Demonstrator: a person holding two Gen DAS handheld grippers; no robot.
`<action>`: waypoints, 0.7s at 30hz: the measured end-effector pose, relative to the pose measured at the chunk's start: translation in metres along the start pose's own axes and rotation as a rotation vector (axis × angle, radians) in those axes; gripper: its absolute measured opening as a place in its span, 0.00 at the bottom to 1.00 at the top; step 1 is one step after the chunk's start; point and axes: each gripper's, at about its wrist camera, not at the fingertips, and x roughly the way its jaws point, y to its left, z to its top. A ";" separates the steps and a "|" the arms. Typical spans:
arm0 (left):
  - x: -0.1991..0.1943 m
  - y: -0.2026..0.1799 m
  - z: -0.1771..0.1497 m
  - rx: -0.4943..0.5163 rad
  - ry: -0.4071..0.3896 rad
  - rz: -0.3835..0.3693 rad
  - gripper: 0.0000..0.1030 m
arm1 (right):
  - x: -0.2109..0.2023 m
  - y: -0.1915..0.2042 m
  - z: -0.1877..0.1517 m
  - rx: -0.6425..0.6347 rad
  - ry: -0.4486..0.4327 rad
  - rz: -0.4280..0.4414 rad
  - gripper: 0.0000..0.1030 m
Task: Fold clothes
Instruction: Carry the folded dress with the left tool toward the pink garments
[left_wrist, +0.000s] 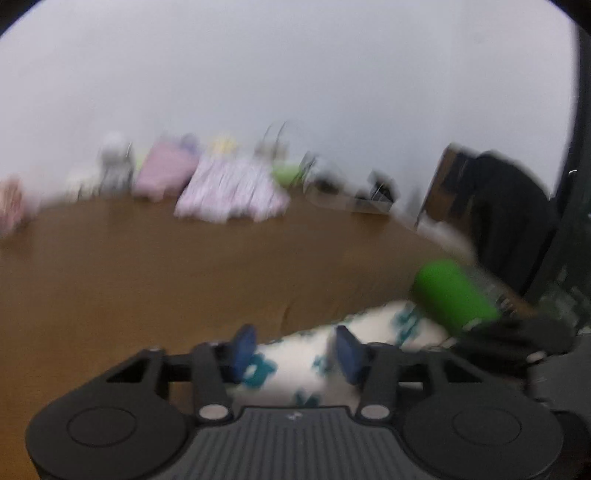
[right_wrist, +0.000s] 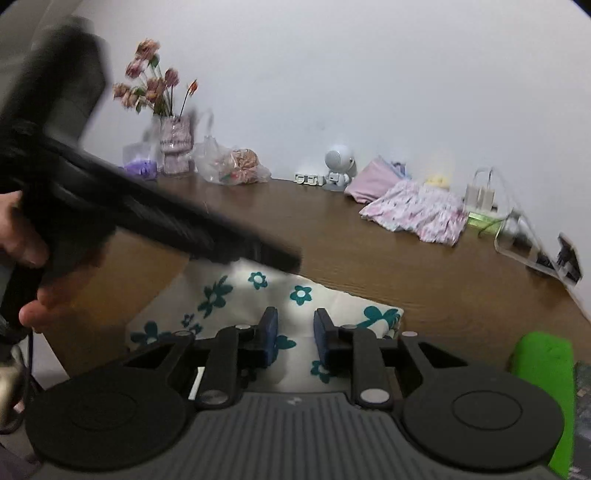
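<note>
Now, the floral cloth: a white garment with teal flowers (right_wrist: 258, 295) lies bunched at the near edge of the brown worktop (right_wrist: 388, 251), at six o'clock in both wrist views, not yet squared into a fold.
Left tongs: the left tongs (left_wrist: 295, 350) hover over the cloth with a moderate gap; the blue pads (left_wrist: 243, 347) show no fabric pinched between them, though this view is badly blurred.
Right tongs: the right tongs (right_wrist: 295, 339) stand narrow above the cloth, nothing visibly clamped.
Hand: a hand (right_wrist: 26, 251) at nine o'clock in the right view carries the other gripper across the cloth's far edge.
Step, as I judge it: take two corners and spread the garment flat before folding.
Doing it well: pinch a single layer at each corner, pull evenly, keep the cloth on the worktop.
Watch for: the folded pink pile (right_wrist: 417, 210) at two o'clock and the flower vase (right_wrist: 177, 144) at eleven; both are well apart, so work toward the near edge.
</note>
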 end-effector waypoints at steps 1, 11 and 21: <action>0.004 0.005 -0.006 -0.021 0.018 -0.002 0.45 | 0.000 0.002 -0.001 -0.002 0.000 0.000 0.22; 0.008 0.024 -0.027 -0.066 0.049 -0.011 0.54 | 0.001 -0.005 -0.006 0.029 -0.033 0.050 0.22; -0.004 0.040 -0.022 -0.177 -0.011 -0.036 0.63 | -0.005 -0.044 0.003 0.266 -0.029 0.125 0.22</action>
